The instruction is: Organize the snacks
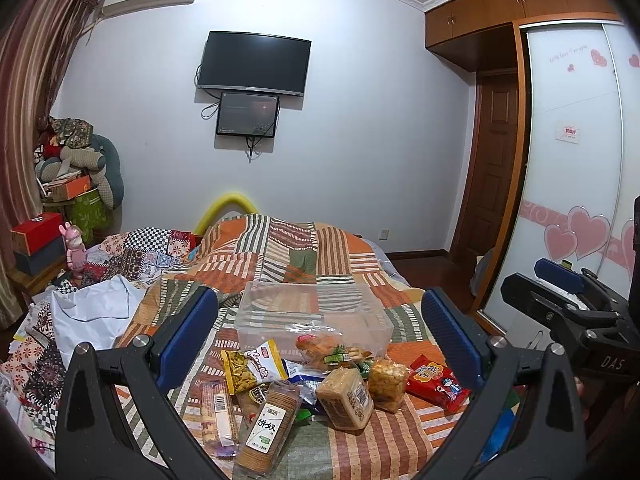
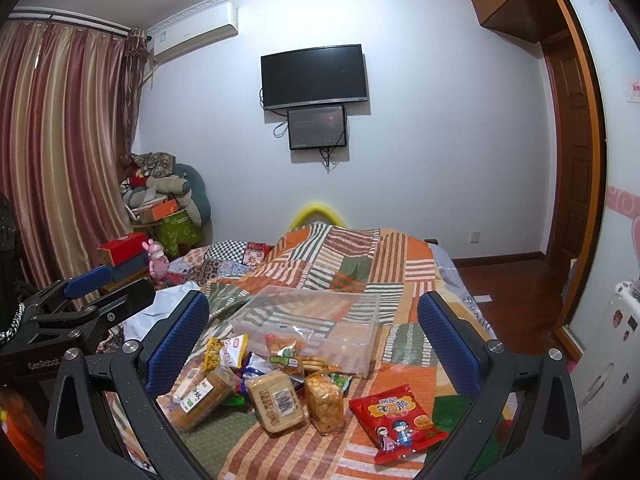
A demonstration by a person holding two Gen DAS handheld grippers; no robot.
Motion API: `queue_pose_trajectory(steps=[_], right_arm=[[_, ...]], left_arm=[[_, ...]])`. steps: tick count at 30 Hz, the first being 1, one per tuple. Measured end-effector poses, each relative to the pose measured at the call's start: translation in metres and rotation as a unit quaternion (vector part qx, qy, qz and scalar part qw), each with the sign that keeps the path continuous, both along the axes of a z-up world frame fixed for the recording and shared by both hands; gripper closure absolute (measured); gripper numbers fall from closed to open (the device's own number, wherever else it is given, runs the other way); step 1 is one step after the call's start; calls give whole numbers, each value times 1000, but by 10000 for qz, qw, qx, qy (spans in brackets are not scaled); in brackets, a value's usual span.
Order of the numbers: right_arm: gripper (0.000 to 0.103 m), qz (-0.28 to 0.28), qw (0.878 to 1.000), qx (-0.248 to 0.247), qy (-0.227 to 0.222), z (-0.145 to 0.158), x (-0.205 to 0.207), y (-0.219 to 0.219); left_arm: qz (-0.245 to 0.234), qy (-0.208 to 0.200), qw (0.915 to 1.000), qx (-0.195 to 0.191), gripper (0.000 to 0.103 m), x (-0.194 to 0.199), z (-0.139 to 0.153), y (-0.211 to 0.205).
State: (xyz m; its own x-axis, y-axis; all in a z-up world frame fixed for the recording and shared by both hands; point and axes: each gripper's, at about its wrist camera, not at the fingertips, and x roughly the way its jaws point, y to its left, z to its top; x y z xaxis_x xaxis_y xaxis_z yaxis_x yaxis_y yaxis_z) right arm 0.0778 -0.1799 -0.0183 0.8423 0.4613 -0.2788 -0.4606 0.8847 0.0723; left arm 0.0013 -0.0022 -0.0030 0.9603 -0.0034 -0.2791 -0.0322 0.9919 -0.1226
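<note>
Several snack packs lie in a heap on the patchwork quilt (image 1: 280, 256): a red packet (image 1: 438, 382) (image 2: 402, 424), a tan biscuit block (image 1: 345, 398) (image 2: 274, 402), a clear bag of golden puffs (image 1: 387, 384) (image 2: 325, 404), a round cracker roll (image 1: 269, 432) (image 2: 200, 396) and a yellow-white bag (image 1: 250, 366). Behind them stands an empty clear plastic bin (image 1: 312, 312) (image 2: 312, 320). My left gripper (image 1: 320, 334) hovers open above the heap. My right gripper (image 2: 314, 342) is open too, over the same pile. Each gripper shows at the edge of the other's view.
The bed fills the middle; a white cloth (image 1: 92, 316) lies on its left side. A pink toy figure (image 1: 74, 250) and red box (image 1: 36, 232) sit on the left. Wardrobe doors (image 1: 572, 160) and wood floor (image 2: 512, 280) are to the right.
</note>
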Motion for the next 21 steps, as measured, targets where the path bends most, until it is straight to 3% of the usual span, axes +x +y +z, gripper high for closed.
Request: queue_pose_trajectory(steps=[21], right_arm=[[0, 25, 10000, 24, 3, 1, -3, -1]], left_arm=[[-6, 4, 10000, -43, 0, 0, -2, -1]])
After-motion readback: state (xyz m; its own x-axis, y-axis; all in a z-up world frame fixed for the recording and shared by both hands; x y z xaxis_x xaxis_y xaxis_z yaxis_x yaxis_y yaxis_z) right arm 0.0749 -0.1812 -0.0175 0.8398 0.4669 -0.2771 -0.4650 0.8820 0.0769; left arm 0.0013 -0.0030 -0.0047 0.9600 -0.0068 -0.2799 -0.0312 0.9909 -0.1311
